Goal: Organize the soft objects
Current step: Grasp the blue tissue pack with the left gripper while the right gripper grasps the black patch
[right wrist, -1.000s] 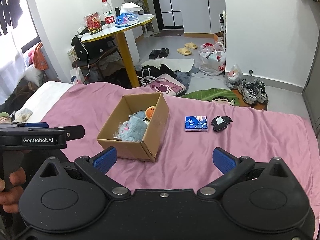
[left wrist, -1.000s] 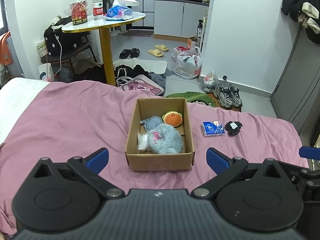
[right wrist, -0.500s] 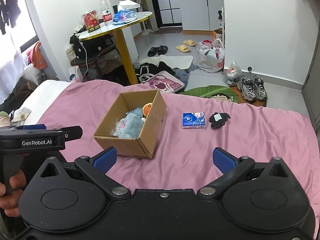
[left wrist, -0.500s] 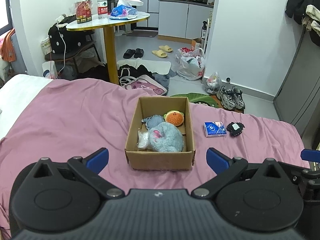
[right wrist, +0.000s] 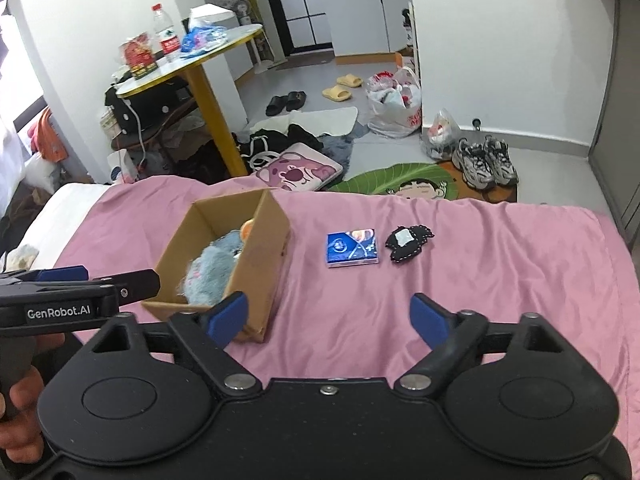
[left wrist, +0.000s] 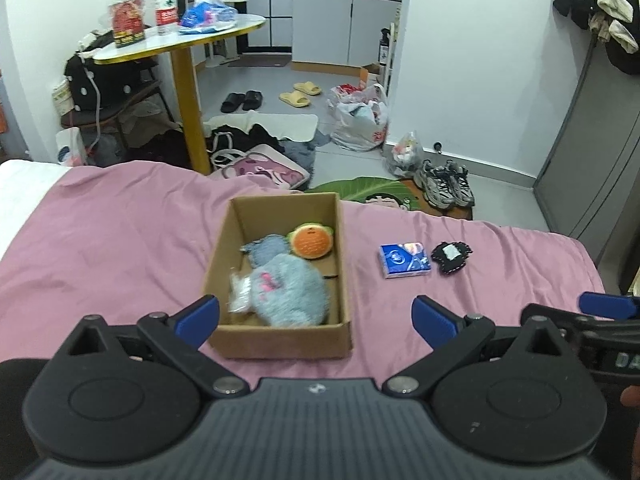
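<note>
A cardboard box (left wrist: 276,342) (right wrist: 264,264) sits on the pink bedspread (left wrist: 100,240) and holds a fluffy blue-grey plush (left wrist: 290,292) (right wrist: 214,270), an orange round plush (left wrist: 310,240), a small denim-blue piece and a clear bag. Right of the box lie a blue tissue pack (left wrist: 404,260) (right wrist: 352,248) and a black soft patch (left wrist: 452,256) (right wrist: 408,242). My left gripper (left wrist: 316,318) is open just short of the box, nothing between its fingers. My right gripper (right wrist: 330,318) hangs over bare bedspread before the tissue pack; its jaws are closing with nothing between them.
Past the bed's far edge are a yellow-legged round table (left wrist: 180,46) with a bottle and bags, shoes (left wrist: 446,188), slippers, plastic bags and a pink case on the floor. A grey wardrobe (left wrist: 592,140) stands at the right. A hand (right wrist: 18,412) holds the left gripper's handle.
Both grippers have moved forward and lower toward the bed, so the box and tissue pack look larger. The right gripper's blue fingertips stand closer together than before.
</note>
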`<state>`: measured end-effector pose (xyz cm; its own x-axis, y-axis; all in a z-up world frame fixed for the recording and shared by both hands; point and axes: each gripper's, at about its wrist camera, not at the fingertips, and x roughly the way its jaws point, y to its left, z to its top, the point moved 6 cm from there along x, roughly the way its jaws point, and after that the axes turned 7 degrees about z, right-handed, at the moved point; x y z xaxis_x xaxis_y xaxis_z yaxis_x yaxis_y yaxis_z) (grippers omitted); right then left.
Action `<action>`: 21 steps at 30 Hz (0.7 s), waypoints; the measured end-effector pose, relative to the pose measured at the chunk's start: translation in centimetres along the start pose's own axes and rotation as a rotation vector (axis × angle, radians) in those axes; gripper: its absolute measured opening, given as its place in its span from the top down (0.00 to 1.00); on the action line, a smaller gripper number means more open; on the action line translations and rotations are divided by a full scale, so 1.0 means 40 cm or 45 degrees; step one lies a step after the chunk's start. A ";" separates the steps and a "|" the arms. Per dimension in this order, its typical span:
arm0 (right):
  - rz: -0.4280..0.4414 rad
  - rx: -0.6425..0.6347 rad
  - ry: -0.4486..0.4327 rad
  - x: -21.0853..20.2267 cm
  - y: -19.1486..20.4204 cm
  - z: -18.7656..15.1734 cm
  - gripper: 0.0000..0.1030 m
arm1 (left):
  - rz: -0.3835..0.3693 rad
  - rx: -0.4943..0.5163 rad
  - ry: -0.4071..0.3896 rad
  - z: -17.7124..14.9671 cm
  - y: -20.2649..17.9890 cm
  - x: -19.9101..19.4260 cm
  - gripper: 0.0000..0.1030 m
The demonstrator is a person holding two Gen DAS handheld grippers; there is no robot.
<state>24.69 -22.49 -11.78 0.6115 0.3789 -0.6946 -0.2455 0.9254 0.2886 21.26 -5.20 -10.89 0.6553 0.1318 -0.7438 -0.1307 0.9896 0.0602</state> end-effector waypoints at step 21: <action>0.020 0.208 0.175 0.292 -0.271 0.080 0.53 | -0.109 0.021 0.219 0.110 -0.227 0.331 0.29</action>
<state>36.90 -28.12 -20.93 0.4976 0.4009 -0.7692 -0.1225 0.9104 0.3952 34.40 -12.20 -18.38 0.5267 0.0369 -0.8492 -0.0672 0.9977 0.0017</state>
